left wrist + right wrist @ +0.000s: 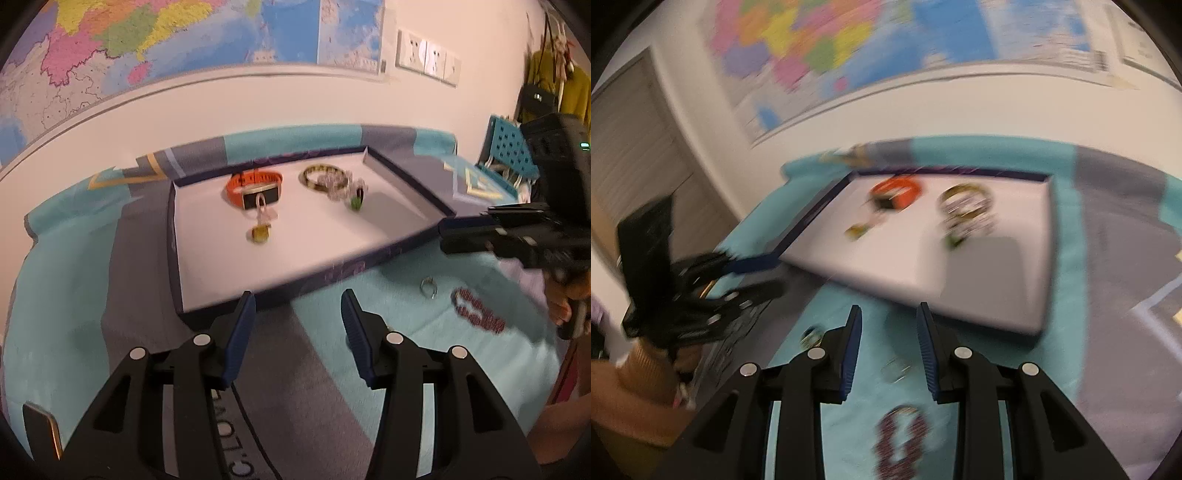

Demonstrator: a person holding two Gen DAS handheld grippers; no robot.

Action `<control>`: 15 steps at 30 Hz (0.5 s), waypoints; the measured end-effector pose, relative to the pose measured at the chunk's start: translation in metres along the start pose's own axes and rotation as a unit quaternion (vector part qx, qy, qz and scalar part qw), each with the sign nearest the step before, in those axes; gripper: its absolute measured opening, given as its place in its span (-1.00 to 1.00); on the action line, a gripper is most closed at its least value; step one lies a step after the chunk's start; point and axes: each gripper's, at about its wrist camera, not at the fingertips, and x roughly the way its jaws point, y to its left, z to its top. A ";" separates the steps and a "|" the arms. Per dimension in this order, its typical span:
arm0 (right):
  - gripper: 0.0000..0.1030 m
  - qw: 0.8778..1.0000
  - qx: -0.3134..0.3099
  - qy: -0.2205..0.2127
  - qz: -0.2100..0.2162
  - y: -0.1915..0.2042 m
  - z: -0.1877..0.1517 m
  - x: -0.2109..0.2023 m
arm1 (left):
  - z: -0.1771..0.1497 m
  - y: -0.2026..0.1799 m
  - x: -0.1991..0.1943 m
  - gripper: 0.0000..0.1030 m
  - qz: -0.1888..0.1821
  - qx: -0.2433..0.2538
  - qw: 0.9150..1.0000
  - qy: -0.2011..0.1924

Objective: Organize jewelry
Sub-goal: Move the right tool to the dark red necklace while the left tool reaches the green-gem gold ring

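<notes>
A shallow white tray with a dark blue rim (173, 236) (1047, 258) lies on a teal and grey cloth. In it are an orange watch (255, 186) (897, 192), a small padlock charm (260, 232), a gold bangle (321, 175) and a sparkly bracelet (338, 186) (967, 210). On the cloth lie a silver ring (428, 287) (895, 369) and a dark red beaded bracelet (478, 310) (903, 439). My left gripper (297, 302) is open and empty at the tray's near edge. My right gripper (888, 317) (454, 230) is open and empty above the ring.
A wall with a coloured map (147, 40) stands behind the table. Wall sockets (428, 55) and a blue perforated crate (509, 147) are at the right. The right wrist view is blurred by motion.
</notes>
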 end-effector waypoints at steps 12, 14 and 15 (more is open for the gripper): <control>-0.66 0.997 -0.043 0.056 0.014 0.045 -0.013 0.053 | -0.017 0.005 0.001 -0.07 0.001 -0.029 0.999 0.016; -0.80 0.997 -0.043 0.056 0.010 0.044 -0.015 0.052 | -0.019 0.006 0.001 -0.07 0.000 -0.030 0.999 0.019; -0.86 0.998 -0.040 0.055 0.016 0.043 -0.016 0.049 | -0.020 0.005 0.001 -0.07 -0.002 -0.030 0.999 0.020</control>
